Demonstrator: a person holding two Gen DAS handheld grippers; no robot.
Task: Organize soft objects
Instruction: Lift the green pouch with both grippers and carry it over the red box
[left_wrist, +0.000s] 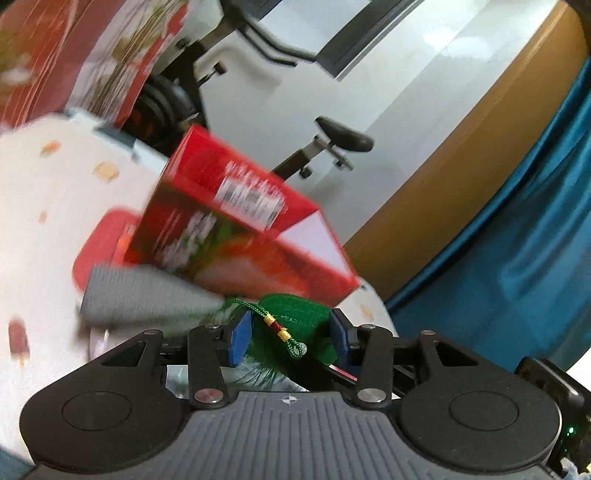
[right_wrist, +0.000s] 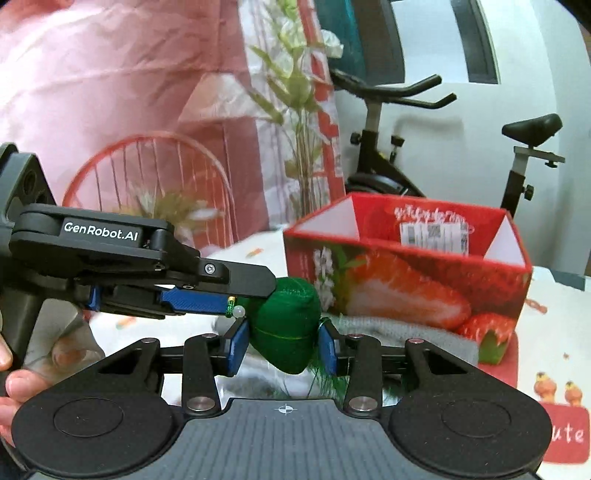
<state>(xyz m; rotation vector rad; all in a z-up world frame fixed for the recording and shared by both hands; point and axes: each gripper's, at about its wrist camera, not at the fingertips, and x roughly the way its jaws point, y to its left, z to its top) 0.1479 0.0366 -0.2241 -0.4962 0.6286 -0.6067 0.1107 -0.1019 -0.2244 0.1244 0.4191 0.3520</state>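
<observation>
A green fabric sachet (right_wrist: 284, 325) with a beaded cord and green tassel is held by both grippers above the table. My right gripper (right_wrist: 282, 345) has its blue pads closed on the sachet's sides. My left gripper (left_wrist: 290, 338) is closed on the same sachet (left_wrist: 295, 321); in the right wrist view it reaches in from the left (right_wrist: 236, 295). An open red strawberry box (right_wrist: 406, 273) stands just beyond, also in the left wrist view (left_wrist: 236, 236). A grey knitted cloth (right_wrist: 399, 339) lies in front of the box, also in the left wrist view (left_wrist: 147, 295).
The table wears a white patterned cloth (right_wrist: 554, 332). A red flat lid or tray (left_wrist: 96, 251) lies beside the box. An exercise bike (right_wrist: 388, 147) stands behind, with a red wire basket (right_wrist: 147, 177) and artificial flowers at the back left. A blue curtain (left_wrist: 535, 240) hangs at right.
</observation>
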